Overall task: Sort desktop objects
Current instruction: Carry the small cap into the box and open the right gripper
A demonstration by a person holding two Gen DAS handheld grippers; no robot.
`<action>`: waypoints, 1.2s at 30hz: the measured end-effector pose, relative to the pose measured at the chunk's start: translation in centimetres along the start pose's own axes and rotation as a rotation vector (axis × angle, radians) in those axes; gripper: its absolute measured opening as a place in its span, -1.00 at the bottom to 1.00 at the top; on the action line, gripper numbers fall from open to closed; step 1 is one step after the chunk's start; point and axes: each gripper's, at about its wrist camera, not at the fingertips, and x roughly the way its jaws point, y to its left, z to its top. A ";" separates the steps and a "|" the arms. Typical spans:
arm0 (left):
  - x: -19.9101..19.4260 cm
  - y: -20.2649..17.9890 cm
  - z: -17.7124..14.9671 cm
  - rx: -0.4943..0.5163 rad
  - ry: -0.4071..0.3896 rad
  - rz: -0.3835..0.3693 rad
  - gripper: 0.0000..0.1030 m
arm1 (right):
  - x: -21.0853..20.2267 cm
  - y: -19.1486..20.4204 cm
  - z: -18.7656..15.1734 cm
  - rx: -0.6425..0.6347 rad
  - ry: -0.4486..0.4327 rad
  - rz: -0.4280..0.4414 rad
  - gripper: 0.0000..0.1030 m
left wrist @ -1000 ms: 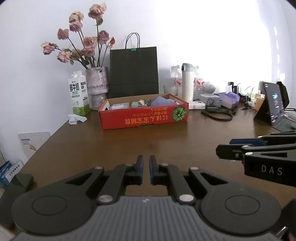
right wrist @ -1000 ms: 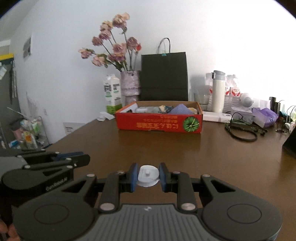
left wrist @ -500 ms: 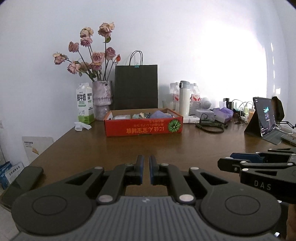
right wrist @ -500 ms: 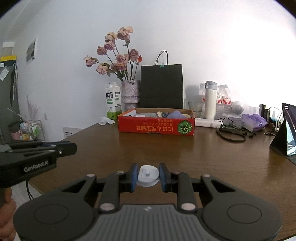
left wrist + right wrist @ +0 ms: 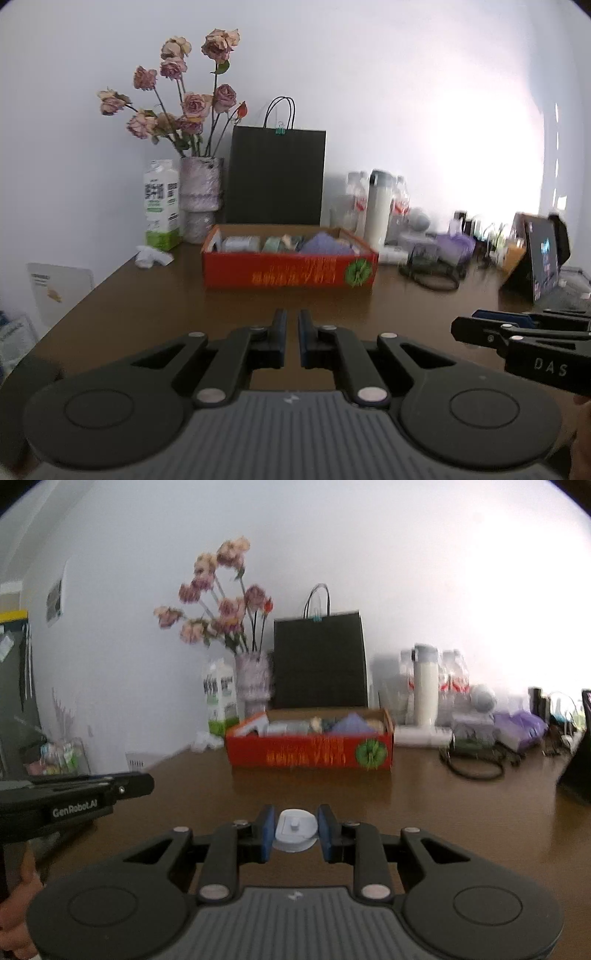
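From my left wrist, my left tool (image 5: 291,339) is closed with nothing between its pads, above the brown surface (image 5: 155,306). The red cardboard box (image 5: 290,271) sits at twelve o'clock, my right tool (image 5: 480,326) at three.

From my right wrist, my right tool (image 5: 295,830) grips a small white round cap (image 5: 296,827); the box (image 5: 309,755) lies at twelve o'clock, well beyond.

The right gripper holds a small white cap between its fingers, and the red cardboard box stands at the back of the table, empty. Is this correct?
Not quite: the red cardboard box is not empty; the right wrist view shows several items inside it. The rest holds: the right gripper grips the small white cap.
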 end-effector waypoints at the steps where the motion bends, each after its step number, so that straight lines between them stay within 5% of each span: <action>1: 1.1 0.5 1.1 -0.008 0.001 -0.002 -0.85 | 1.0 -0.5 1.2 0.003 -0.011 0.000 -0.54; 10: 14.2 5.9 15.8 -0.062 0.048 -0.104 -0.82 | 11.8 -4.7 14.9 -0.003 -0.065 0.018 -0.54; 14: 22.1 7.3 19.6 -0.113 0.198 -0.161 -0.84 | 19.4 -6.6 20.6 0.014 0.040 0.055 -0.54; 18: 30.5 7.2 20.9 -0.087 0.326 -0.114 -0.84 | 28.6 -8.6 23.9 0.079 0.215 0.119 -0.54; 26: 43.3 7.6 16.1 -0.079 0.617 -0.015 -0.85 | 45.3 -9.6 17.8 0.158 0.650 0.088 -0.54; 32: 46.5 8.4 13.7 -0.086 0.732 0.003 -0.81 | 49.8 -9.0 13.5 0.131 0.761 0.007 -0.49; 33: 46.8 8.4 13.6 -0.085 0.748 0.002 -0.65 | 50.0 -8.9 13.4 0.125 0.762 0.003 -0.43; 36: 47.0 8.2 14.0 -0.075 0.762 0.012 0.47 | 50.1 -9.1 13.8 0.159 0.756 0.013 -0.30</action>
